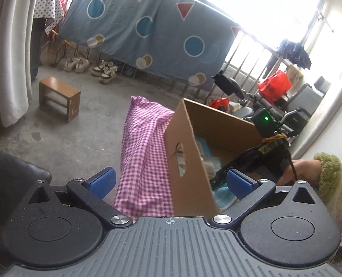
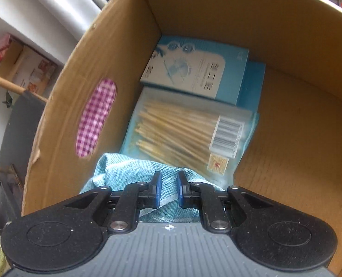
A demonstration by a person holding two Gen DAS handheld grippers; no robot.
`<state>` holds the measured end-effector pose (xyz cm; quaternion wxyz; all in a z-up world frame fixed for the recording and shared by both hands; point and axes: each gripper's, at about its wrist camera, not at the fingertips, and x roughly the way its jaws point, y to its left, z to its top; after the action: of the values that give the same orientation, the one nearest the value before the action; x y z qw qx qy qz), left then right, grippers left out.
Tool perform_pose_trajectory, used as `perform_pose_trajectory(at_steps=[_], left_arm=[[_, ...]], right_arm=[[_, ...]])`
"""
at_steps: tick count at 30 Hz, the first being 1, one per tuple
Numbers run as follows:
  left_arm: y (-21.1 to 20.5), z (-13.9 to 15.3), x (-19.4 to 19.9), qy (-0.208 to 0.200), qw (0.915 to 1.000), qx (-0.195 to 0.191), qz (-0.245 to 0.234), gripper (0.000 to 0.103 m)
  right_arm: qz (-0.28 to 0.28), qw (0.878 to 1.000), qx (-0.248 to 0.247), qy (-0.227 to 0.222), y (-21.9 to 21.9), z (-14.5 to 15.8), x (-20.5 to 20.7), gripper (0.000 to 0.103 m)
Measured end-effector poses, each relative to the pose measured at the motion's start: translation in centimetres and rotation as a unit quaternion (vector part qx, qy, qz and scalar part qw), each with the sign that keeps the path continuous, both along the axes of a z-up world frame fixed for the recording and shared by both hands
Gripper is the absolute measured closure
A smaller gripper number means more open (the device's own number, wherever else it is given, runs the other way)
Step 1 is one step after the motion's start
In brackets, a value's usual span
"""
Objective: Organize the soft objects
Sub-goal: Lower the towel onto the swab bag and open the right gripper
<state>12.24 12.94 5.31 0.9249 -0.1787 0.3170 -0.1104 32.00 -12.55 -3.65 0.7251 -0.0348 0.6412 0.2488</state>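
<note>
Your cardboard box (image 2: 286,138) fills the right wrist view, open at the top, with an oval handle hole in its left wall. Through that hole you can see the pink checked cloth (image 1: 145,152), which in the left wrist view hangs down the outside of that same wall, draped over what stands just beside the box; what carries it is hidden.

On the box floor, toward the far left corner, lies a light blue printed carton (image 2: 194,69) resting on a second blue one. Nearer to you, overlapping them, is a clear packet of thin wooden sticks (image 2: 182,129) with a barcode label at its right end.

At the near edge of the box floor, against the left wall, sits the teal knitted cloth (image 2: 129,173), bunched up. Your right gripper (image 2: 169,189) points steeply down into the box with its blue pads drawn nearly together, and a fold of that teal cloth is pinched between them.

Your left gripper (image 1: 171,182) is outside the box, its jaws spread as wide as they go and holding nothing; the box's near corner and the checked cloth show in the gap beyond them. A hand (image 1: 295,173) in a fleecy cuff shows at the right edge of the left wrist view.
</note>
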Motion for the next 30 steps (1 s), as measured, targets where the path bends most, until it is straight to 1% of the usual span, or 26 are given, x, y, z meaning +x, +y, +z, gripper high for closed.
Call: perform_pose_trajectory(at_steps=[4,8,10,13,16,19,21,22,24,27,30], left_arm=[[1.7,-1.0,-0.6,0.012,0.9998,-0.009,0.014,0.001],[2.8,-1.9,-1.1,0.020,0.9993,-0.016,0.026,0.001],[3.1,-2.3,-1.5,0.017,0.9993,-0.017,0.028,0.000],[3.0,-2.5,-2.3,0.008,0.9997,-0.012,0.017,0.000],[2.1,-2.7,-3.0,0.002,1.0000,0.008,-0.003,0.000],[0.8,-3.0,-3.7,0.001,0.9994,0.024,-0.024,0.000],[0.0,-3.2,-4.0,0.004,0.9990,0.024,-0.036,0.000],[-0.3,-3.4,-4.1,0.006,0.9989,0.022,-0.041,0.000],[-0.9,-3.5,-4.5,0.007,0.9984,0.021,-0.051,0.000],[-1.8,-3.6,-4.9,0.008,0.9978,0.031,-0.057,0.000],[-2.3,-3.8,-5.3,0.006,0.9972,0.047,-0.058,0.000]], right_arm=[[0.005,1.000,-0.019,0.011,-0.1,0.0,-0.8,0.088],[-0.005,1.000,-0.024,0.019,-0.3,0.0,-0.9,0.088],[-0.006,1.000,-0.025,0.007,0.0,0.7,-0.8,0.088],[0.000,1.000,0.000,-0.023,0.2,2.5,-1.2,0.088],[0.009,0.999,0.027,-0.035,1.0,3.3,-1.7,0.088],[0.024,0.999,0.019,-0.024,2.3,1.8,-2.4,0.088],[0.037,0.999,0.001,-0.022,3.4,0.6,-2.4,0.088],[0.041,0.999,-0.005,-0.030,3.7,0.3,-2.5,0.088],[0.037,0.999,-0.003,-0.038,3.6,1.5,-2.9,0.088],[0.024,0.998,0.022,-0.047,2.3,3.5,-3.4,0.088],[0.025,0.998,0.049,-0.038,0.5,5.1,-4.3,0.087]])
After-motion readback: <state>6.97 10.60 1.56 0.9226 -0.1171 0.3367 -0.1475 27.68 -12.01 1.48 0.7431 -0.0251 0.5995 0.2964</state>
